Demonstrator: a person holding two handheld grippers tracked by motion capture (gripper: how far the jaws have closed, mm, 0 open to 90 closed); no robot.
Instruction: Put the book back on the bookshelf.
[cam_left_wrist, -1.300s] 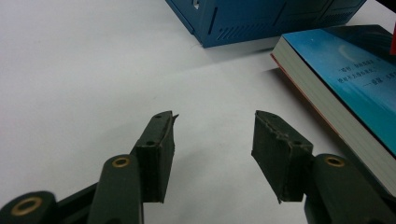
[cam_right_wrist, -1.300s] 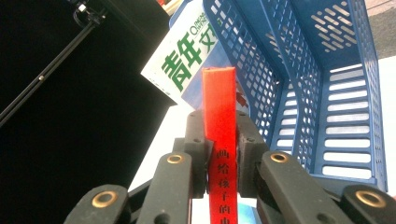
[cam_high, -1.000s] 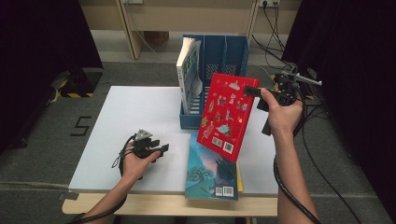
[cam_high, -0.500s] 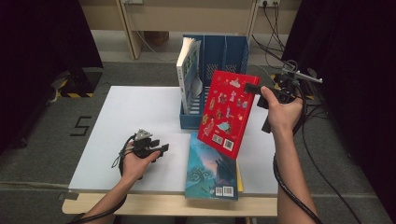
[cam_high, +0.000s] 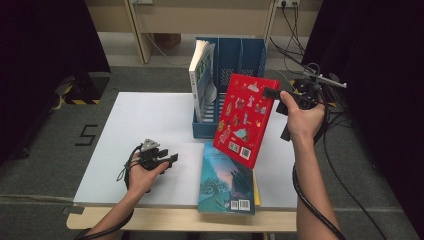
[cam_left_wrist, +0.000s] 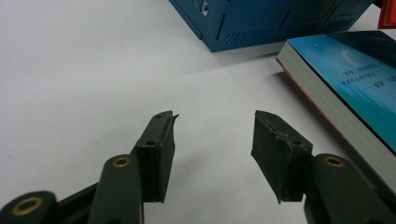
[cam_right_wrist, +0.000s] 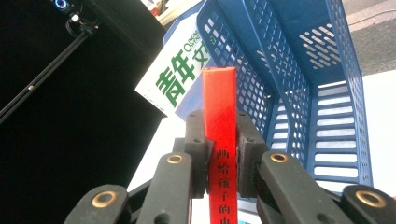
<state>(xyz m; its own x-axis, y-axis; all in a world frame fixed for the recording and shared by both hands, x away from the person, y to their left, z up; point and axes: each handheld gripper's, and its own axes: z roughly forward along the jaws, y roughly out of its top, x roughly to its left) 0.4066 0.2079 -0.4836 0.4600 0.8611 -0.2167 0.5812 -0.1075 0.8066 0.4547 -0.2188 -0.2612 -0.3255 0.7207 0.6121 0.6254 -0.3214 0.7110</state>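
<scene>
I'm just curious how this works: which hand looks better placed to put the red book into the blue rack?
Probably the right. Its claw is clamped on the red book, held up beside the blue rack. The left claw sits open and empty over the table.

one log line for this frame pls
right gripper: shut on red book, held above table | left gripper: open, empty | file rack: one book inside

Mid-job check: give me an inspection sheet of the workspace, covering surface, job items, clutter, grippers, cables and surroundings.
Surface: white table, bare at left.
Job's things: red book held in the air before the blue file rack; one book stands in the rack; blue book flat atop another at the front edge.
Clutter: nothing seen.
Grippers: right gripper shut on red book's spine; left gripper open, low over the table.
Cables: trail from both grippers.
Surroundings: dark curtains, grey floor.
</scene>
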